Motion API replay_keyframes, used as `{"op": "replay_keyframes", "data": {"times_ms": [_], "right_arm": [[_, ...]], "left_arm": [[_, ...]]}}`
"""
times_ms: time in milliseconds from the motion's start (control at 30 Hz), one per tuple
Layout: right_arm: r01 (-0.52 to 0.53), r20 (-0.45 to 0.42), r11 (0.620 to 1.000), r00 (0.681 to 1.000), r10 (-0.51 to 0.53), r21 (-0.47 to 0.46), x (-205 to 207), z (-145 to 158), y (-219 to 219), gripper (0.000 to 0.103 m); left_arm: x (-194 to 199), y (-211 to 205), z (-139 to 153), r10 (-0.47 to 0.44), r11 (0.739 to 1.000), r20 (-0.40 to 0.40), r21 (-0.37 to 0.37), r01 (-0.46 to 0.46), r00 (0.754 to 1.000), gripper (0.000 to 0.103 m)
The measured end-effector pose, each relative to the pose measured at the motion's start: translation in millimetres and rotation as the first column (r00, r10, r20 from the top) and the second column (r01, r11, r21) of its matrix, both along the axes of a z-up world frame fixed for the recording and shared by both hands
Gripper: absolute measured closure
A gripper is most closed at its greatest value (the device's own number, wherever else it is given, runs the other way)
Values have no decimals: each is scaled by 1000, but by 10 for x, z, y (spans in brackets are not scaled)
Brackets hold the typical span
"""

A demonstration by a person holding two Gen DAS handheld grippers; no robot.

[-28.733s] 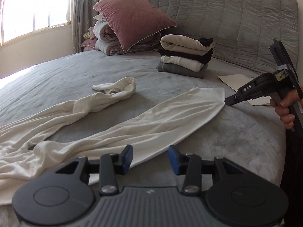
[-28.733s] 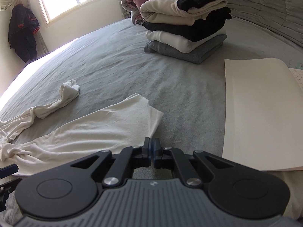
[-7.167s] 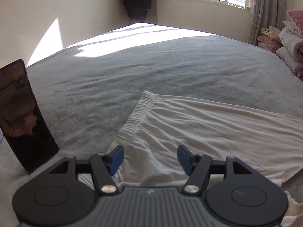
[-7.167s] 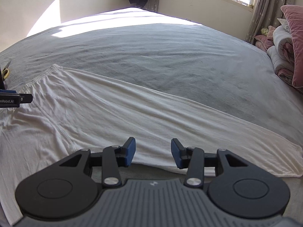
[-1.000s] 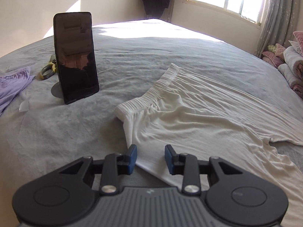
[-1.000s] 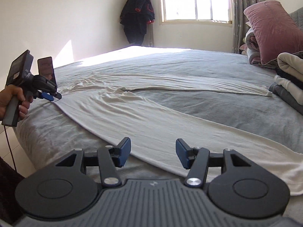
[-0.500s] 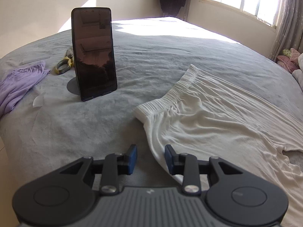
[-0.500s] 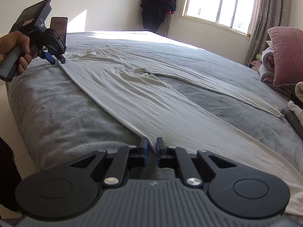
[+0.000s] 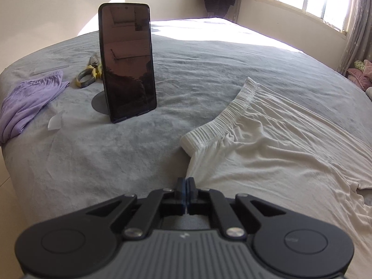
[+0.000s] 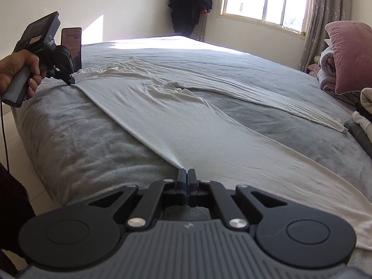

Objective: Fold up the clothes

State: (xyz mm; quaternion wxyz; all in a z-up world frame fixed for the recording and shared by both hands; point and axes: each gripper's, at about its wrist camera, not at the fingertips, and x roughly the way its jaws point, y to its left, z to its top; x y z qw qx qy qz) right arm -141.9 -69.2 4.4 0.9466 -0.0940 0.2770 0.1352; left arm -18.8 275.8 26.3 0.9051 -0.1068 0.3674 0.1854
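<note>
Left gripper point(image 9: 185, 183) and right gripper point(image 10: 186, 174) both clamped on cream trousers' point(image 10: 197, 125) near edge, bare grey bed point(image 10: 76, 144) beyond.

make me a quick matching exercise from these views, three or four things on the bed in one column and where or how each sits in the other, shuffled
Things:
1. black smartphone
2. cream long trousers
3. lilac crumpled cloth
4. yellow-handled pliers

Places or states:
A. spread flat across the grey bedspread
B. bunched at the bed's left edge
C. upright on a round stand
D. lying flat just left of the phone

Pairs: 1-C, 2-A, 3-B, 4-D
</note>
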Motion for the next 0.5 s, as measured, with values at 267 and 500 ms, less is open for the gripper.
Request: {"op": "replay_keyframes", "data": {"times_ms": [267,500], "right_arm": [[31,3,997,1000,-31,67,79,137,-93,78],[50,-25,992,999,-47,117,385,343,-152,62]], "left_arm": [[-70,-130,179,-31,999,46,-28,32,998,66],[21,-235,289,-37,999,88,-16,38,995,59]]}}
